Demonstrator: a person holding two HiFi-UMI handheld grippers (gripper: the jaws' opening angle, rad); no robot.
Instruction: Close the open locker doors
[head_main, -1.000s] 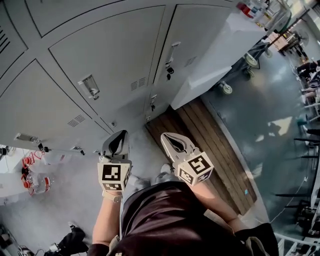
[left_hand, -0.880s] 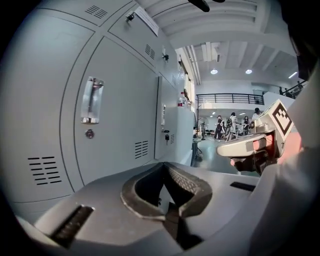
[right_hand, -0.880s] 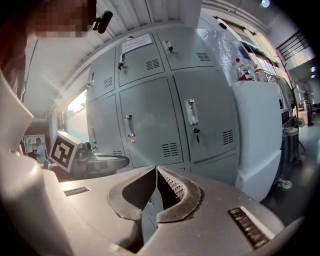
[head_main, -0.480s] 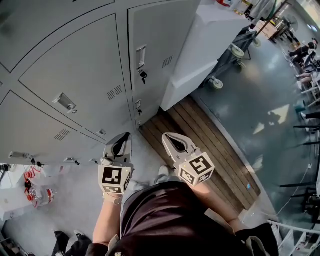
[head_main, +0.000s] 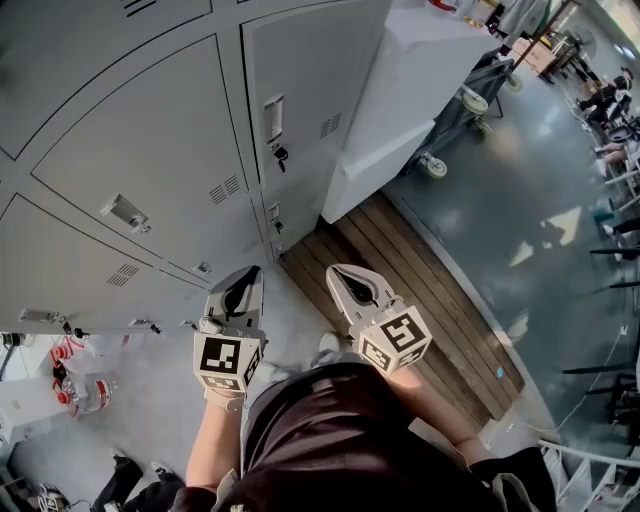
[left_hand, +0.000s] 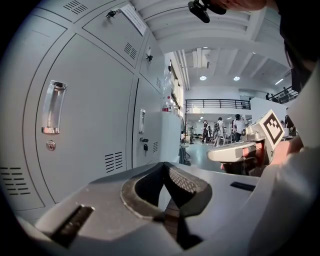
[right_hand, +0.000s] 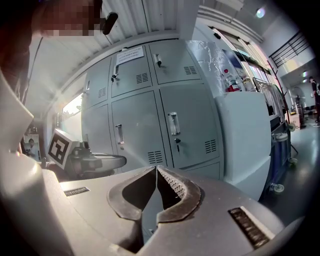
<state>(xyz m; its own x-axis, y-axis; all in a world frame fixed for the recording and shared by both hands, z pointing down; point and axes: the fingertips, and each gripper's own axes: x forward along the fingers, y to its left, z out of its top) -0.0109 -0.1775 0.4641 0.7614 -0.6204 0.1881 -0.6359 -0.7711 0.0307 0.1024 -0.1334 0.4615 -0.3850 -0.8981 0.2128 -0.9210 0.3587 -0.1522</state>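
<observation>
A bank of grey lockers (head_main: 150, 150) fills the upper left of the head view. The doors I see lie flush with the frame. The end door (head_main: 310, 90) has a silver handle (head_main: 273, 118) and a key in its lock (head_main: 282, 154). My left gripper (head_main: 246, 272) and right gripper (head_main: 340, 272) are held side by side in front of the body, a short way from the lockers. Both are shut and hold nothing. The left gripper (left_hand: 164, 166) points along the locker fronts. The right gripper (right_hand: 156, 170) faces the end door (right_hand: 190, 125).
A white cabinet (head_main: 405, 90) stands against the lockers' right end, with a wooden pallet (head_main: 420, 290) on the floor before it. A wheeled cart (head_main: 470, 95) is beyond. Bottles in red netting (head_main: 70, 385) lie at the left. People stand far off in the hall (left_hand: 220, 127).
The lockers have slid left in the head view, so the keyed end door now sits nearer the middle. Both grippers stay shut and side by side.
</observation>
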